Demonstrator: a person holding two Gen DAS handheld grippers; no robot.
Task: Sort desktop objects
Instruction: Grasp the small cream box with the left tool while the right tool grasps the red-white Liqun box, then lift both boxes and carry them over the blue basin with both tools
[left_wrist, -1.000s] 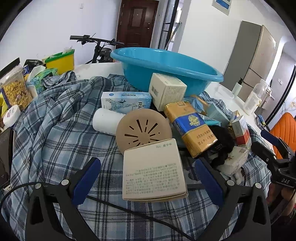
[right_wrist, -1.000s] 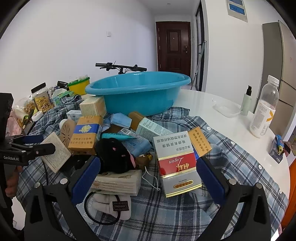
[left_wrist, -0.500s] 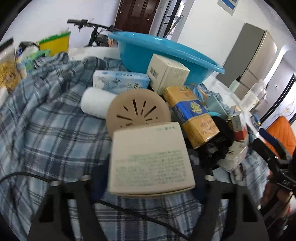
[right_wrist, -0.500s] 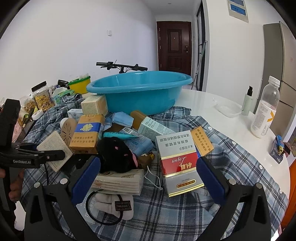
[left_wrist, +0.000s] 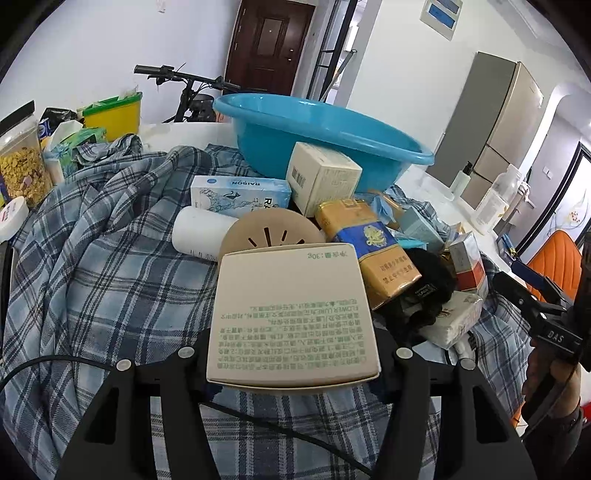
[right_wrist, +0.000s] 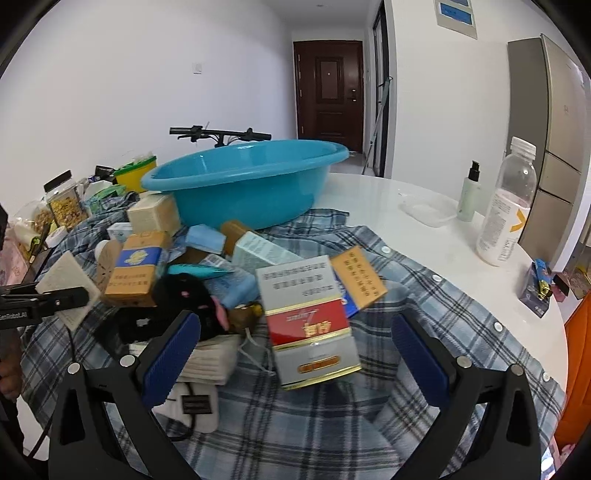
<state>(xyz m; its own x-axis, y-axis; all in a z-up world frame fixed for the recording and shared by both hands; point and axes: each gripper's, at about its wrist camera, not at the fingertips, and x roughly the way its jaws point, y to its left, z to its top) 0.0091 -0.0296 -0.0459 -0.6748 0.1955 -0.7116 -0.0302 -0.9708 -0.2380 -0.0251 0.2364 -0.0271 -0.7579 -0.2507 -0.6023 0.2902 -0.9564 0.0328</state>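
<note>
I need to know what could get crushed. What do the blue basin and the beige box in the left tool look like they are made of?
Blue basin: likely plastic, glossy, with a moulded rolled rim. Beige box: seemingly thin matte cardboard, with printed text and folded edges.

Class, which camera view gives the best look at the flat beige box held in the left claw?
The left wrist view: the flat beige box fills the centre, printed face readable, clamped in the left claw. The right wrist view shows it only small and oblique at the left edge.
</note>
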